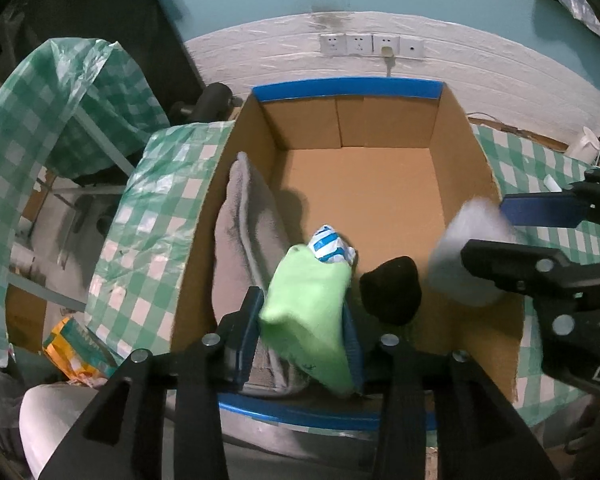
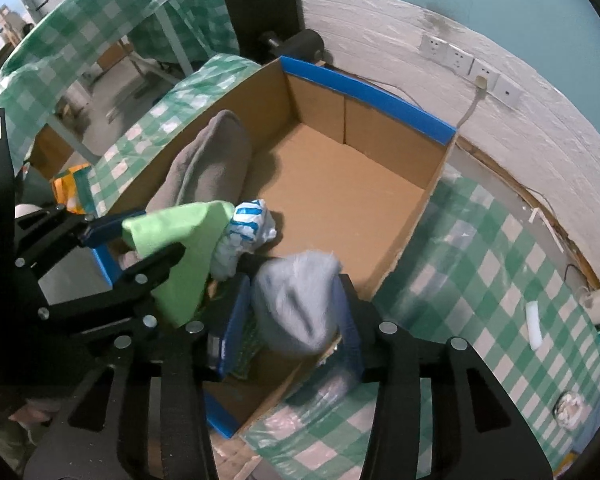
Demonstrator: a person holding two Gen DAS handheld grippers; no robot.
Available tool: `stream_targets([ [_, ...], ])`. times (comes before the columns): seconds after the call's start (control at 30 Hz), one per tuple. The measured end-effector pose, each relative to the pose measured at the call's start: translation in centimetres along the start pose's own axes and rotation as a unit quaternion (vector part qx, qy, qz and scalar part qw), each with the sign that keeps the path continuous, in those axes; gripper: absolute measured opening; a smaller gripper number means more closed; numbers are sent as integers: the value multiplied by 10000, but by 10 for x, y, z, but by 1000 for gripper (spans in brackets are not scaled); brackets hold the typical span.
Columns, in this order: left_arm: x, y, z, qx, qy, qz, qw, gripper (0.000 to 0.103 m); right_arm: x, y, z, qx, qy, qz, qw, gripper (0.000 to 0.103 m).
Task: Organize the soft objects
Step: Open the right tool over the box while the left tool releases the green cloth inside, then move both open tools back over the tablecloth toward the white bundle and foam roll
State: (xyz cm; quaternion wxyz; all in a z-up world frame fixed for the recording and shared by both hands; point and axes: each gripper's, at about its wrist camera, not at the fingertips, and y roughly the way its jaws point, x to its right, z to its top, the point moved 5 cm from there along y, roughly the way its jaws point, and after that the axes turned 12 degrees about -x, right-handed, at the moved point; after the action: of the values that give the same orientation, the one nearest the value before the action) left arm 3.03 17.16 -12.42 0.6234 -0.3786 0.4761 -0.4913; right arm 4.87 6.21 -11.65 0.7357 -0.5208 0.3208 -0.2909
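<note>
An open cardboard box (image 1: 364,200) with blue-taped rims stands on a green checked table; it also shows in the right wrist view (image 2: 340,188). My left gripper (image 1: 304,320) is shut on a light green soft item (image 1: 308,312) with a blue-and-white striped piece (image 1: 328,246) at its tip, held over the box's near end; the same green item shows in the right wrist view (image 2: 180,252). My right gripper (image 2: 296,312) is shut on a pale grey-blue fluffy item (image 2: 296,304), held over the box's right wall (image 1: 464,256). A grey folded cloth (image 1: 244,232) leans on the box's left wall. A black soft item (image 1: 392,290) lies in the box.
The green checked tablecloth (image 2: 480,264) spreads right of the box, with a small white strip (image 2: 534,324) on it. Wall sockets (image 1: 370,45) and a cable are behind. An orange package (image 1: 76,348) lies on the floor at left. Another checked table (image 1: 40,92) stands at far left.
</note>
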Motion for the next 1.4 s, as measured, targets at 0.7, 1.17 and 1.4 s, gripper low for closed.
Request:
stream_targets([
  [0.7, 33, -26, 9, 315, 243, -55, 9992, 69, 54, -25, -35, 195, 504, -205, 9983, 56],
  [1.17, 90, -45, 19, 456, 627, -247, 9967, 69, 117, -45, -87, 273, 1108, -534, 9920, 58],
  [1.4, 120, -54, 19, 532, 923, -224, 9941, 69, 147, -59, -117, 355, 1418, -635, 9872, 59],
])
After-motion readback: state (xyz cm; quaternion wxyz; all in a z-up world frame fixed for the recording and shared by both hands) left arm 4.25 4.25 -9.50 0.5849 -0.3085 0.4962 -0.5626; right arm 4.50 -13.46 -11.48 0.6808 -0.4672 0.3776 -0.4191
